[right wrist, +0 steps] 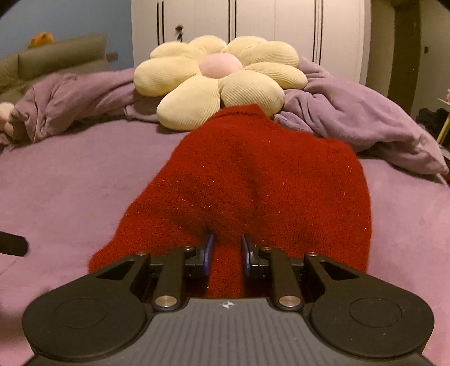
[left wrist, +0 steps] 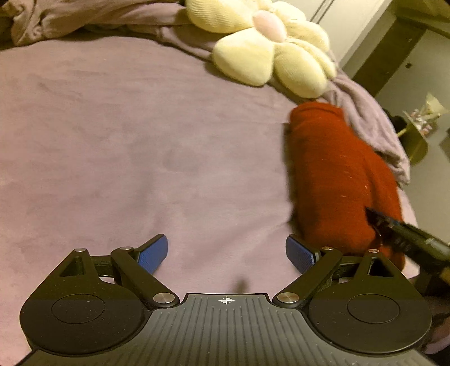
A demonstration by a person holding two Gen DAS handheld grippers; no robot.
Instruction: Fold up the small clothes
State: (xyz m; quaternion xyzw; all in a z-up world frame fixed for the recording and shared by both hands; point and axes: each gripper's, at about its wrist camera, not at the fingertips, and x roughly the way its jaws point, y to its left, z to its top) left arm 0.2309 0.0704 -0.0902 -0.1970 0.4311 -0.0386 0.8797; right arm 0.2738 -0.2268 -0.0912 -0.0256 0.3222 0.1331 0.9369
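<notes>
My right gripper (right wrist: pixel 227 254) is clamped on a bunched fold of the red knitted garment (right wrist: pixel 253 183): its two blue ribbed pads (right wrist: pixel 208 254) stand close together with a thick ridge of the wool pinched between them, running back toward the camera body. The knit is fuzzy, deep red and flecked with tiny pale fibres. From the grip it spreads out toward twelve o'clock as a broad, humped mass on the bed, its far edge reaching the flower cushion (right wrist: pixel 216 76).

My left gripper (left wrist: pixel 226 254) is released, its blue pads (left wrist: pixel 153 254) spread wide with nothing between them, only bare bedcover (left wrist: pixel 126 140) below. In that view the red garment (left wrist: pixel 337 174) lies at about two o'clock as a long rolled shape, and the right gripper's black tip (left wrist: pixel 393 228) bites into its near end at three o'clock. The right-hand pad of the left gripper sits just beside the garment's near corner; I cannot tell whether they touch.

The bedcover is a mauve, suede-like fabric, smooth and matte. The cushion is pale yellow corduroy, with plump petals around a pink domed centre. A rumpled lilac blanket (right wrist: pixel 365 124) lies heaped at one to two o'clock beside the cushion in the right view, with white wardrobe doors (right wrist: pixel 253 19) behind.
</notes>
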